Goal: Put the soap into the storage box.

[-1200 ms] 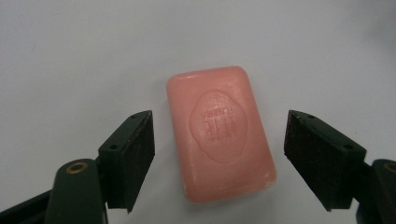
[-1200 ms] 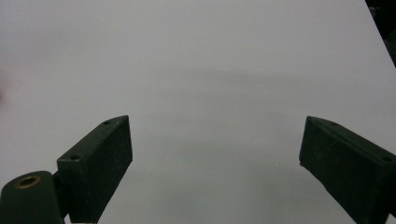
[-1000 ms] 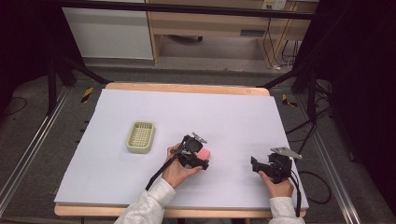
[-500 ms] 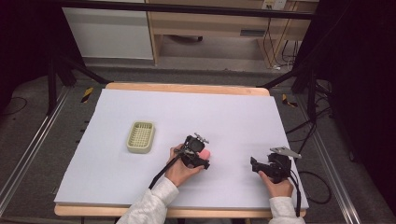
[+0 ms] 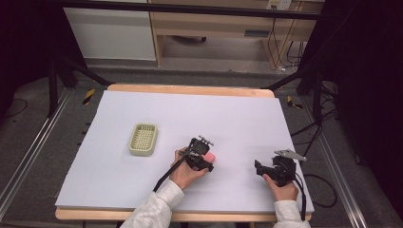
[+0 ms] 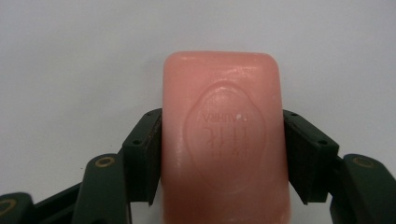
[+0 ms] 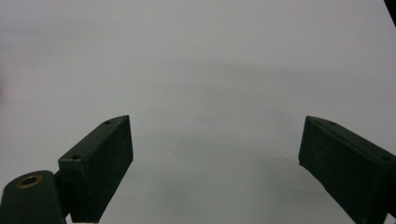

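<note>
The left gripper [image 6: 219, 158] pinches a pink soap bar [image 6: 222, 135] by its long sides; the embossed oval stamp is upside down and too faint to read. It sits mid-table [image 5: 237, 114], right of a green basket [image 5: 143, 139]. The right gripper [image 7: 215, 163] is spread wide, low over the white surface.

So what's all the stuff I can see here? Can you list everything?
soap bar: one, pink, between the left gripper's jaws, near the table's middle
soap dish: one, pale yellow-green with a grid top, on the sheet left of the soap
sheet: one, white, covering the table
table: one, wooden edge showing
left gripper: one, black, shut on the soap bar
right gripper: one, black, jaws wide apart, near the table's right front
hands: two, in white sleeves, at the bottom
</note>
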`<action>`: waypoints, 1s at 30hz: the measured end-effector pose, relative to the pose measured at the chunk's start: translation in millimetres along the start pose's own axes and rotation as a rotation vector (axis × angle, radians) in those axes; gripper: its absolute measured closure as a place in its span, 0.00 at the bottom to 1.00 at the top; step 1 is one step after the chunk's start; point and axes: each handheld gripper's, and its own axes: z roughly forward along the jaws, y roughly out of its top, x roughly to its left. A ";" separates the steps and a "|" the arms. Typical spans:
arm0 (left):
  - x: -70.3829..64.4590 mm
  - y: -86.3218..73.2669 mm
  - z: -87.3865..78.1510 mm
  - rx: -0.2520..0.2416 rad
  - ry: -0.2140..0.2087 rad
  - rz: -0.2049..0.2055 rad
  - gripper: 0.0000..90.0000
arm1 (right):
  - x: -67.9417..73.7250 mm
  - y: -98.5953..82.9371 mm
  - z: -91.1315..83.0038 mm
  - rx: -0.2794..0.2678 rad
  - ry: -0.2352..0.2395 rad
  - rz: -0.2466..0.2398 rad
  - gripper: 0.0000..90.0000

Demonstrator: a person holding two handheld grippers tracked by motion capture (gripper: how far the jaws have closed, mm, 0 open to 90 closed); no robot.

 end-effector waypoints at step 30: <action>29.6 -23.4 -62.9 -0.113 -0.022 -0.013 0.41 | -0.1 -0.7 -0.4 -0.003 0.009 -0.002 0.11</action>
